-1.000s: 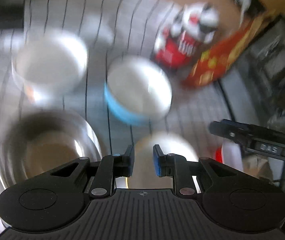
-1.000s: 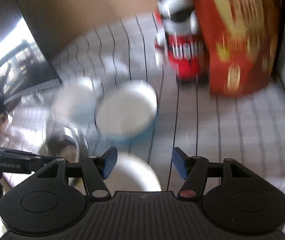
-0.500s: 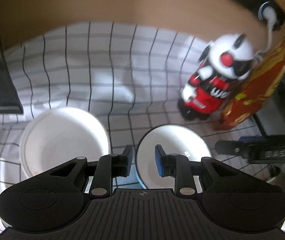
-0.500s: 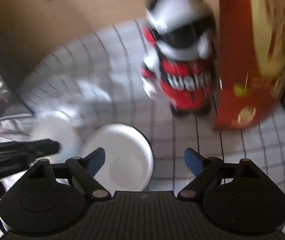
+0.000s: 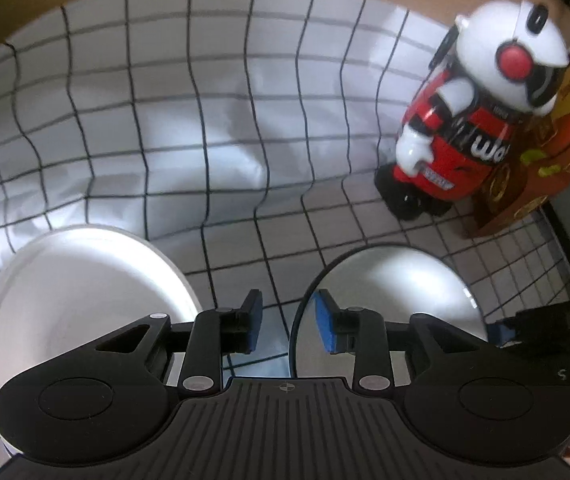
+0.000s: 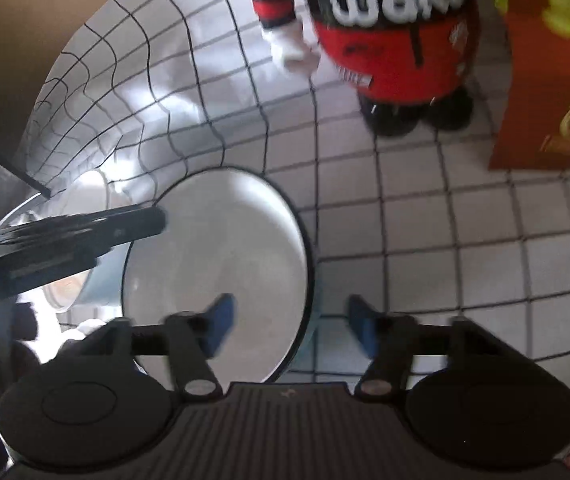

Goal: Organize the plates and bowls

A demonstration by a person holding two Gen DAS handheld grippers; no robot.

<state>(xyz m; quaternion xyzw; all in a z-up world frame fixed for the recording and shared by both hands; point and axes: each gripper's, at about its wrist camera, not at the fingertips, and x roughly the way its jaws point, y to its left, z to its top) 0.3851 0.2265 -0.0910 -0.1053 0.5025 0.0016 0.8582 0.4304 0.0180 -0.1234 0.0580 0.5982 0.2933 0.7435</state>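
Note:
A blue-sided bowl with a white inside (image 5: 397, 300) (image 6: 221, 248) stands on the checked cloth. My left gripper (image 5: 288, 320) straddles its left rim, one pad inside and one outside. Its jaws are opening and neither pad touches the rim. My right gripper (image 6: 291, 322) straddles the right rim of the same bowl. Its jaws are closing and both pads are still off the rim. A plain white bowl (image 5: 77, 300) sits just left of the blue one. One finger of my left gripper (image 6: 125, 224) crosses the right wrist view.
A red and white robot toy (image 5: 457, 132) (image 6: 389, 20) stands behind the bowls, with a red-orange box (image 5: 545, 152) (image 6: 545, 80) beside it on the right. The black-checked white cloth (image 5: 205, 100) reaches back to a brown wall. A black edge (image 6: 5, 160) lies far left.
Both grippers have come down and forward onto the blue bowl. The left jaws have widened. The right jaws spread wide, then narrowed. The steel bowl has left the view.

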